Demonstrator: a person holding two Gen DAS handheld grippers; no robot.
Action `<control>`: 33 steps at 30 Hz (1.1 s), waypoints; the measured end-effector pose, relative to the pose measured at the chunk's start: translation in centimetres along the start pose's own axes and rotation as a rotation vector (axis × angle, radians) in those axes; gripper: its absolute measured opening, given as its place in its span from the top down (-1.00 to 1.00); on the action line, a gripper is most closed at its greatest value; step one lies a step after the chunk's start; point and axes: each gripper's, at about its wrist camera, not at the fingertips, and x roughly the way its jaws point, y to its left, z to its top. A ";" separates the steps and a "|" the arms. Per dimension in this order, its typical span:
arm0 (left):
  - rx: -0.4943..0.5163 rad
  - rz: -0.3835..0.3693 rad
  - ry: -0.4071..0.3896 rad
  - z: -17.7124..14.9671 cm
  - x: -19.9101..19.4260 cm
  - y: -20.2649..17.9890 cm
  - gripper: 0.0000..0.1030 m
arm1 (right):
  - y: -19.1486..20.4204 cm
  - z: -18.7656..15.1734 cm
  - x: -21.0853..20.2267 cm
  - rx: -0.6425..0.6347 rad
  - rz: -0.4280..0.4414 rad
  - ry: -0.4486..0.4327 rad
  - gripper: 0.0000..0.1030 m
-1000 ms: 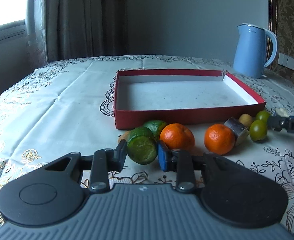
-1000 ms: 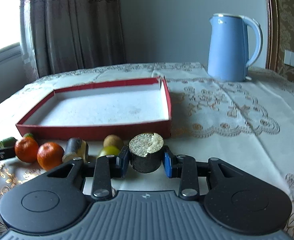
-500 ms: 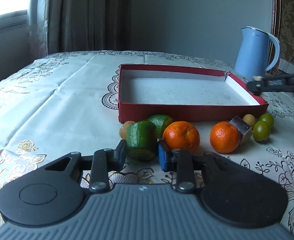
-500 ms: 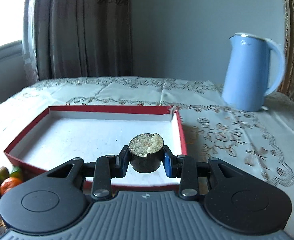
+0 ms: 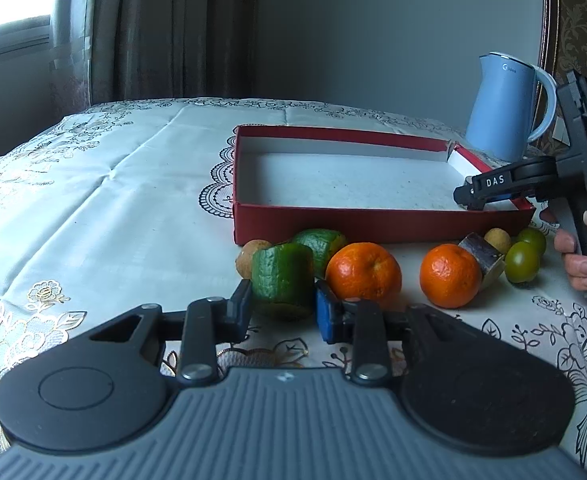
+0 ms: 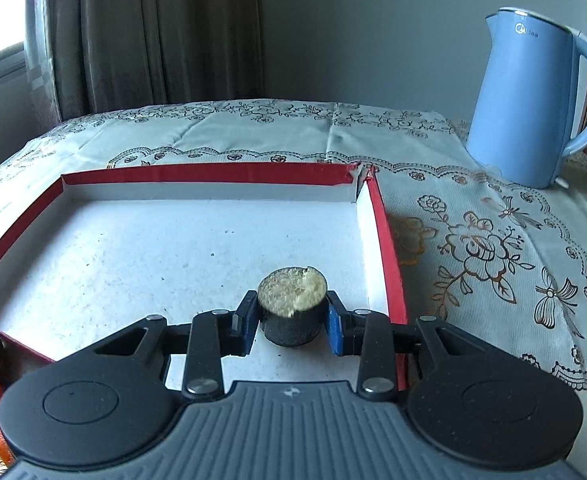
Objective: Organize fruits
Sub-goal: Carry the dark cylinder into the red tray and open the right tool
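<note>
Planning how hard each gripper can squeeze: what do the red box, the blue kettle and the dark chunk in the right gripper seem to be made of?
Red box: likely cardboard, matte, its far corner torn and white inside. Blue kettle: smooth satin shell, plastic or coated metal, unclear which. Dark chunk: probably foam fake fruit, with a crumbly pale top and a chipped edge.

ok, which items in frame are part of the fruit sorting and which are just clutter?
Part of the job:
- red box
- green chunk in left hand-held gripper
- dark chunk in right hand-held gripper, over the box
- two oranges
- two green round fruits
- loose dark piece

Just lying about:
- blue kettle
- tablecloth
- curtain
</note>
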 end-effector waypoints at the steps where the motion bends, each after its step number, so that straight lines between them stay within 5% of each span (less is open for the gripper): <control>1: 0.002 0.001 0.000 0.0 0.0 0.0 0.42 | 0.0 0.0 0.0 -0.002 0.000 0.000 0.34; 4: 0.010 0.007 -0.001 0.0 0.0 -0.2 0.42 | 0.0 0.1 0.0 -0.004 -0.002 0.001 0.34; 9: 0.008 0.006 0.001 0.0 0.0 -0.2 0.43 | -0.5 0.1 -1.1 0.019 0.005 -0.008 -0.26; 14: -0.002 -0.001 0.000 0.1 -0.1 0.0 0.43 | -1.1 -0.9 -4.8 0.030 -0.018 -0.127 -0.54; 22: 0.011 0.006 -0.025 0.0 -1.1 -0.3 0.43 | -3.5 -3.5 -7.0 0.106 -0.067 -0.185 -0.56; 33: 0.050 0.010 -0.072 0.5 -3.0 -1.0 0.43 | -7.1 -5.6 -7.4 0.290 -0.041 -0.147 -0.56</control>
